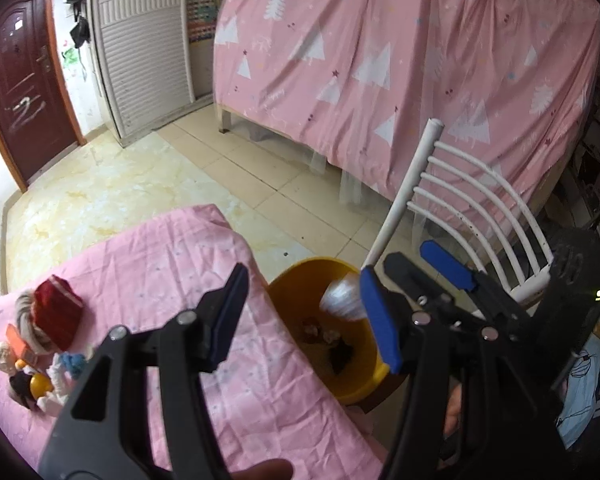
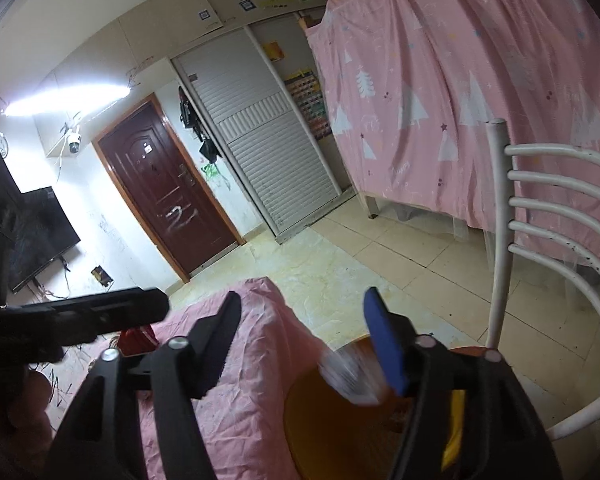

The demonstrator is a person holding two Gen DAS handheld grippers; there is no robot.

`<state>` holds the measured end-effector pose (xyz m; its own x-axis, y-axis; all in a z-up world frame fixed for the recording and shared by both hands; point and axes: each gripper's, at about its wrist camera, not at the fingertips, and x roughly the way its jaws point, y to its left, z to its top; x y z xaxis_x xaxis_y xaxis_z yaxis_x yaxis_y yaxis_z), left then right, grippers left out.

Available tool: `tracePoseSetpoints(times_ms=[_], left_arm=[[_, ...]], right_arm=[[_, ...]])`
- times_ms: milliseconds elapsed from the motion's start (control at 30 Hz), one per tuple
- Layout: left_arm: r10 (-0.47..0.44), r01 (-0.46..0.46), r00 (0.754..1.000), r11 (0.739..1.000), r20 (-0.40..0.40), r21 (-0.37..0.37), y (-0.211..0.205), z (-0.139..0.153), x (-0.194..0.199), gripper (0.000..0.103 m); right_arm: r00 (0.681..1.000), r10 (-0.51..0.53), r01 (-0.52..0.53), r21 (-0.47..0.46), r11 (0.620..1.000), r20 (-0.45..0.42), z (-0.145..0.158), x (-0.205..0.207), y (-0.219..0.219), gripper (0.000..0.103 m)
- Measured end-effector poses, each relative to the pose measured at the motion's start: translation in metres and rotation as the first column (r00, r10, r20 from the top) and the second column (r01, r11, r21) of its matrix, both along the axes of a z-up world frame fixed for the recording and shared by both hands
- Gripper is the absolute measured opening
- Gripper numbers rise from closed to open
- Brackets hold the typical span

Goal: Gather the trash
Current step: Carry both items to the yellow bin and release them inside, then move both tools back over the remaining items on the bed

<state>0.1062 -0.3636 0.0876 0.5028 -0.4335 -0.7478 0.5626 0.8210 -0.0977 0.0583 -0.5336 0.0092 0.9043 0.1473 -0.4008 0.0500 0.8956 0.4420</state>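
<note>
Both grippers [image 1: 304, 312] [image 2: 304, 336] were spread over the yellow bin [image 1: 284, 300]; white wrapper [image 1: 342, 298] dropping in. Toys [image 1: 40, 344] remained on the table [image 1: 160, 252].

A worktop [image 1: 148, 264] draped in a wrinkled pink cloth carries a small heap of toys [image 1: 40, 344] at its far left end: a red box, a doll and a yellow ball. Beside its right edge a yellow bin [image 1: 288, 292] stands on the tiled floor [image 1: 236, 168], near a white chair [image 1: 472, 216].
</note>
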Motion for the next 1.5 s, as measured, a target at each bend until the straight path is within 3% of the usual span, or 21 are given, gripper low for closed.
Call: tracePoseSetpoints(times_ms=[533, 1067, 1267, 1500], left_arm=[[0.1, -0.096, 0.993, 0.993, 0.06, -0.063, 0.084, 0.022, -0.008, 0.06], [0.258, -0.252, 0.965, 0.96, 0.04, -0.119, 0.193, 0.017, 0.012, 0.06], [0.345, -0.339, 0.938, 0.934, 0.035, -0.114, 0.242, 0.01, 0.023, 0.06], [0.472, -0.468, 0.882, 0.879, 0.017, -0.089, 0.307, -0.002, 0.04, 0.06]], right_arm=[[0.991, 0.132, -0.13, -0.061, 0.99, 0.018, 0.014, 0.009, 0.069, 0.061], [0.95, 0.307, -0.313, -0.134, 0.94, -0.062, 0.018, 0.047, 0.174, 0.062], [0.923, 0.369, -0.382, -0.148, 0.912, -0.106, 0.012, 0.058, 0.21, 0.062], [0.89, 0.421, -0.448, -0.165, 0.879, -0.176, -0.002, 0.074, 0.243, 0.062]])
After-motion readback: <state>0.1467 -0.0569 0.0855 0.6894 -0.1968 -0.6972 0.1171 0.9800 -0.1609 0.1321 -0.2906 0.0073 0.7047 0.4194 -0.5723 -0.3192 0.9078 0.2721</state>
